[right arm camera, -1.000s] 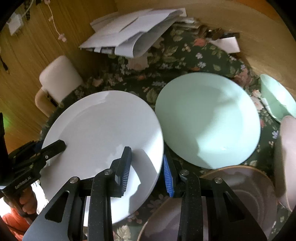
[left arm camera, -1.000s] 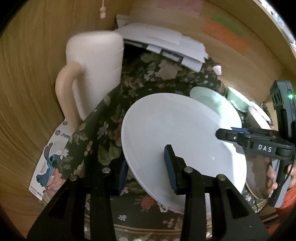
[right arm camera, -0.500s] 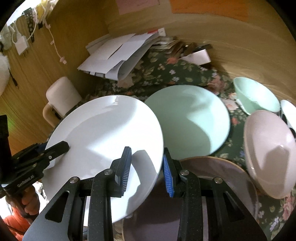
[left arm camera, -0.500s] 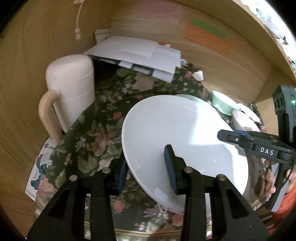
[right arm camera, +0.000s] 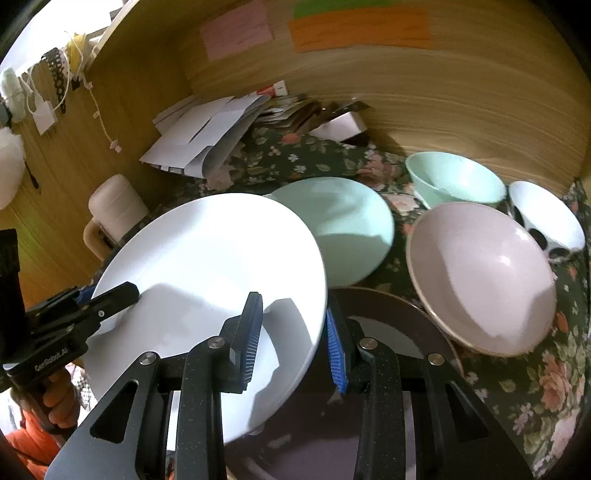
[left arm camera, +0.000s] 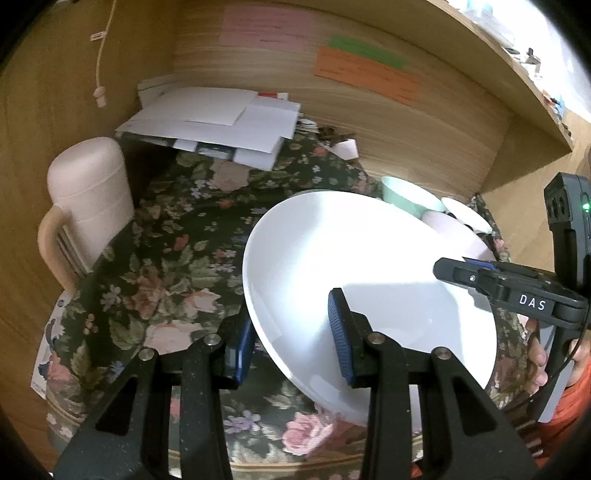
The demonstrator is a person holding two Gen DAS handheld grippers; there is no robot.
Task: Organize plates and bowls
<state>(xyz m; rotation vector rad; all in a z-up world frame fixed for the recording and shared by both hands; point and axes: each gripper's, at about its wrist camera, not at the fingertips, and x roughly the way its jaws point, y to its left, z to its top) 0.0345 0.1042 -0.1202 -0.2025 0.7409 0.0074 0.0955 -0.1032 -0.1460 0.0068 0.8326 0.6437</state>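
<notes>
Both the left tongs (left arm camera: 291,334) and the right tongs (right arm camera: 293,339) grip the white plate (right arm camera: 207,280) above the flowery tabletop (left arm camera: 166,266). Wooden walls (right arm camera: 443,99) with paper notes (right arm camera: 360,27) stand far behind.

A floral-clothed table (right arm camera: 546,413) carries a mint plate (right arm camera: 354,229), brown plate (right arm camera: 399,325), three bowls (right arm camera: 480,273) along its right edge, papers (right arm camera: 207,136) at the back.
</notes>
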